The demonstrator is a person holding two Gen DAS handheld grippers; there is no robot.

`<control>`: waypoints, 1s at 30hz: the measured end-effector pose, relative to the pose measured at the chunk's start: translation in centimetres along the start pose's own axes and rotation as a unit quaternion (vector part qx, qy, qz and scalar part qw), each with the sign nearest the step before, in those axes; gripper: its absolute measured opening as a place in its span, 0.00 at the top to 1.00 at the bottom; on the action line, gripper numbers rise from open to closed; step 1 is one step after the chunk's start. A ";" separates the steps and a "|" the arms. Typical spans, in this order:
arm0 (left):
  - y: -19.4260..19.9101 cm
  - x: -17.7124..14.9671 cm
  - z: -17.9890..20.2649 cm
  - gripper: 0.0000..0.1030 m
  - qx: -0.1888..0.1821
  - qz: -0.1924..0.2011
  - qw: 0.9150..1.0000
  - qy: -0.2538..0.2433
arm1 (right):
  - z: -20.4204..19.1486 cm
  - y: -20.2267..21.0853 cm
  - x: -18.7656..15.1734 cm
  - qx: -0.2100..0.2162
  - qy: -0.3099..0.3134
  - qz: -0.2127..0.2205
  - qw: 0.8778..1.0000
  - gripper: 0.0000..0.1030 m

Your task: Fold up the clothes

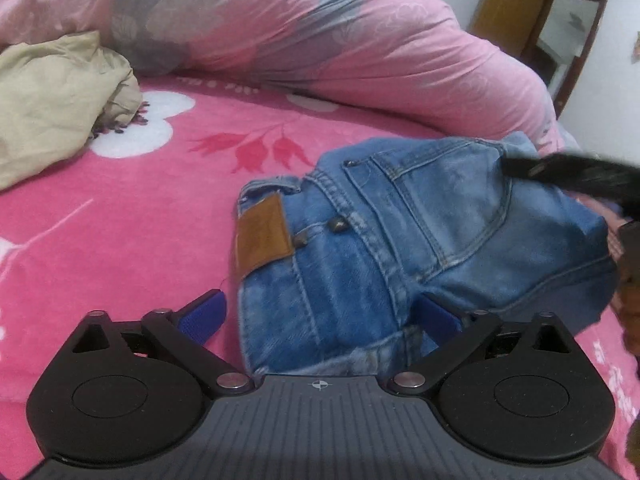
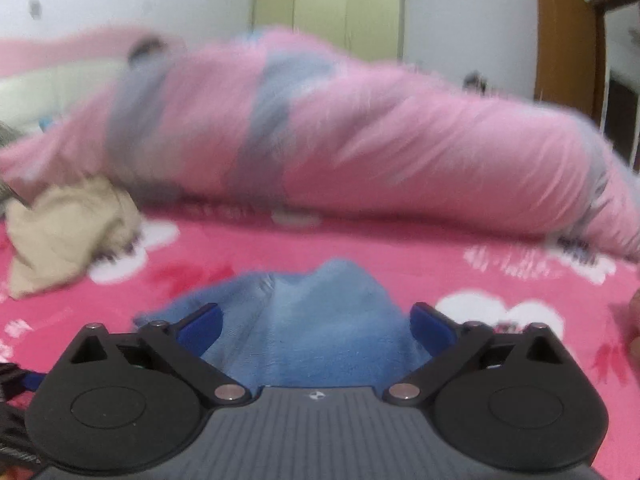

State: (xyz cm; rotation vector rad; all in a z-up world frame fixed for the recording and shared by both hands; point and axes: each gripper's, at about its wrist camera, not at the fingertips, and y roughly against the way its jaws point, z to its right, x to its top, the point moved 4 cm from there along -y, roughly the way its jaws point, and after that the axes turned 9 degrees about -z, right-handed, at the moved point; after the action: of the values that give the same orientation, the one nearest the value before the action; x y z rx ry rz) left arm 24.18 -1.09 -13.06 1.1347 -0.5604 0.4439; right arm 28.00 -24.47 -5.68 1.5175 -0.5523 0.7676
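A bed (image 1: pixel 120 220) carries a hot-pink sheet printed with white and red flowers. A rumpled pink-and-grey duvet (image 1: pixel 320 40) lies along its far side. A crumpled beige cloth (image 1: pixel 52 100) sits at the left. A wooden-framed mirror (image 1: pixel 568 36) stands against the wall.

No legible text, brand, number or sign is found: the brown leather patch (image 1: pixel 262 236) on the waistband of the jeans (image 1: pixel 400 240) bears no readable marking, and faint print on the pink bedsheet (image 1: pixel 120 220) is too blurred to read.
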 end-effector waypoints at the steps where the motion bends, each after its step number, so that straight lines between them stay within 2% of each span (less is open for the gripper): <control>1: -0.1 0.0 0.3 0.13 -0.003 0.000 1.000 0.002 | 0.3 -0.4 -0.3 0.011 -0.014 -0.009 1.000 0.40; 2: 0.0 -0.1 0.6 0.18 -0.001 0.002 1.000 -0.001 | 0.7 -0.9 -0.6 0.022 -0.028 -0.019 0.999 0.55; 3: 0.1 -0.3 1.0 0.25 0.001 0.004 1.000 -0.004 | 1.0 -0.7 -1.0 0.036 -0.042 -0.017 0.998 0.62; 4: 0.2 -0.4 1.3 0.30 0.003 0.005 1.000 -0.007 | 1.3 0.1 -1.5 0.048 -0.053 -0.007 0.997 0.75; 7: 1.4 -1.0 2.6 0.42 0.018 0.020 0.999 -0.048 | 2.3 3.3 -3.0 0.073 -0.073 0.023 0.994 0.94; 10: 3.2 -2.1 3.8 0.51 0.015 0.024 0.996 -0.085 | 3.2 7.2 -4.6 0.099 -0.087 0.050 0.990 0.98; 13: 5.6 -4.0 4.2 0.60 -0.008 0.023 0.994 -0.105 | 3.7 12.1 -7.2 0.137 -0.099 0.072 0.983 1.00; 14: 6.5 -4.7 4.4 0.64 -0.019 0.021 0.994 -0.108 | 3.7 13.6 -8.2 0.145 -0.100 0.073 0.982 1.00; 15: 7.2 -5.5 4.7 0.75 -0.020 0.024 0.993 -0.118 | 3.5 14.9 -9.6 0.144 -0.095 0.068 0.983 1.00; 16: 8.0 -6.2 4.9 0.76 -0.021 0.027 0.991 -0.128 | 3.2 16.1 -11.1 0.142 -0.088 0.061 0.984 1.00; 18: 9.1 -7.4 5.0 0.75 -0.021 0.026 0.990 -0.140 | 2.4 17.5 -13.7 0.134 -0.074 0.044 0.987 1.00; 20: 9.5 -7.7 4.5 0.71 -0.022 0.016 0.990 -0.135 | 2.1 18.5 -15.2 0.115 -0.055 0.034 0.991 1.00; 22: 9.5 -7.5 3.7 0.54 -0.029 0.003 0.993 -0.118 | 2.0 18.9 -15.4 0.096 -0.036 0.025 0.994 0.98; 23: 9.4 -7.1 3.3 0.47 -0.035 0.003 0.994 -0.102 | 2.0 19.0 -15.1 0.086 -0.029 0.024 0.996 0.91; 24: 9.3 -6.6 2.9 0.30 -0.041 0.003 0.995 -0.087 | 2.1 18.9 -14.3 0.079 -0.027 0.028 0.996 0.81; 25: 9.1 -6.2 2.5 0.13 -0.047 0.002 0.996 -0.071 | 2.2 18.6 -13.3 0.076 -0.027 0.037 0.996 0.46; 26: 8.9 -5.8 2.3 0.06 -0.049 0.005 0.997 -0.061 | 2.3 18.2 -12.3 0.074 -0.029 0.049 0.996 0.12; 27: 8.5 -5.5 2.2 0.00 -0.045 0.006 0.997 -0.057 | 2.3 17.5 -11.1 0.073 -0.028 0.063 0.995 0.01; 29: 7.6 -4.7 2.1 0.00 -0.036 0.009 0.998 -0.049 | 2.0 15.4 -8.6 0.073 -0.012 0.079 0.994 0.00; 30: 6.8 -4.3 2.2 0.00 -0.031 0.005 0.998 -0.051 | 1.7 13.8 -7.3 0.065 0.000 0.074 0.995 0.00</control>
State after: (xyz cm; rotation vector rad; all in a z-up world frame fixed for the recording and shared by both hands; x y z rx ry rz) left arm 16.38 -0.86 -10.16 1.0989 -0.6642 0.3757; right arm 13.24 -28.21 -1.83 1.6096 -0.6296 0.9330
